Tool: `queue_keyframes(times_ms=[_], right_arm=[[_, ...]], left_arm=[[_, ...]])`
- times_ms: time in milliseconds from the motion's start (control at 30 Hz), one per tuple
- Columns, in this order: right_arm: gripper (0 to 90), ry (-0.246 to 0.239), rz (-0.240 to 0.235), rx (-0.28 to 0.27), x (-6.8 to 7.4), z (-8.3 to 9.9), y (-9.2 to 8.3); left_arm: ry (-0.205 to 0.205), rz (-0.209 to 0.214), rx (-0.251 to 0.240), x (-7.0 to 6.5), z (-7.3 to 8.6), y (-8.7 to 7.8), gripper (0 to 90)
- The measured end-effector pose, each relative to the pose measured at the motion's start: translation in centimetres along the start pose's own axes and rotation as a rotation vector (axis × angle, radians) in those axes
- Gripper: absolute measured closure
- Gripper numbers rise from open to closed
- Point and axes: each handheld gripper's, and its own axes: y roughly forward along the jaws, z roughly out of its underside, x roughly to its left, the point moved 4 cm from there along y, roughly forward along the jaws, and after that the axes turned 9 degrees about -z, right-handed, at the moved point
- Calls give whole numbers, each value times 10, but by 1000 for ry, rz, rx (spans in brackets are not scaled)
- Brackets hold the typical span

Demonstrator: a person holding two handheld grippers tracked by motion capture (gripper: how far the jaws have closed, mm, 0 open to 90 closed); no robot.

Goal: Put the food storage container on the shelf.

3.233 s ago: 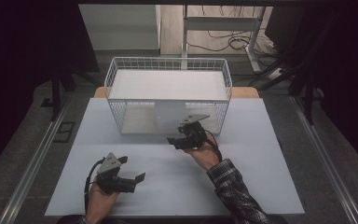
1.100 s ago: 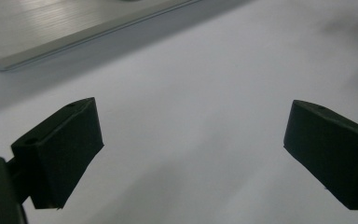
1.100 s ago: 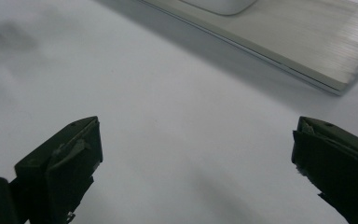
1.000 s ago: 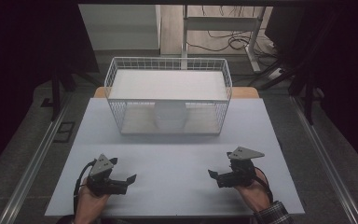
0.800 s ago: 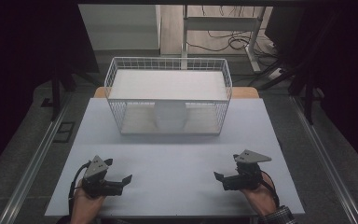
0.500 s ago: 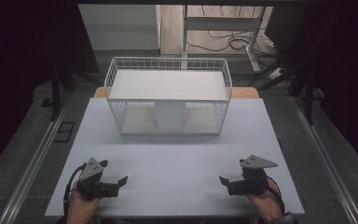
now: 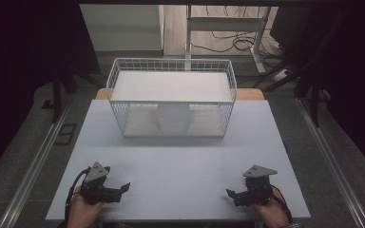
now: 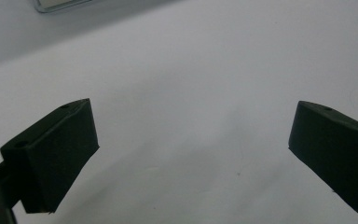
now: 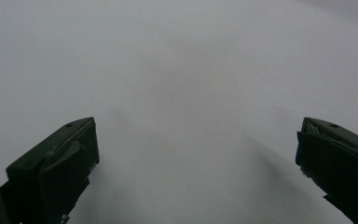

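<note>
A: High view first: where is the white cup (image 7: pixel 172 117)?

B: Inside the white wire basket (image 7: pixel 119 93), standing upright on its floor near the front wall, about midway across. Nothing touches it but the basket floor.

A: And the basket itself?

B: It sits on the far half of the white table (image 7: pixel 180 164), centred left to right. A white board lies across the upper part of it, above the cup.

A: Where are the grippers?

B: Both are at the near edge of the table, well apart from the basket and from each other. The left gripper (image 7: pixel 121 189) is at the near left corner, its jaws pointing toward the middle of the table. The right gripper (image 7: pixel 231 194) is at the near right corner, jaws pointing inward too.

A: Are the claws clenched?

B: No. Left gripper view shows the left gripper (image 8: pixel 193 154) with its jaws spread wide over bare tabletop, nothing between them. Right gripper view shows the same for the right gripper (image 9: pixel 198 161): jaws wide apart, released, bare white surface between.
</note>
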Motion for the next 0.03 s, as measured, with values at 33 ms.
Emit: queue_keyframes(times_ms=[33], right_arm=[[0,-3,5,1,0,0,1]], left_arm=[[1,0,-1,0,0,0,7]])
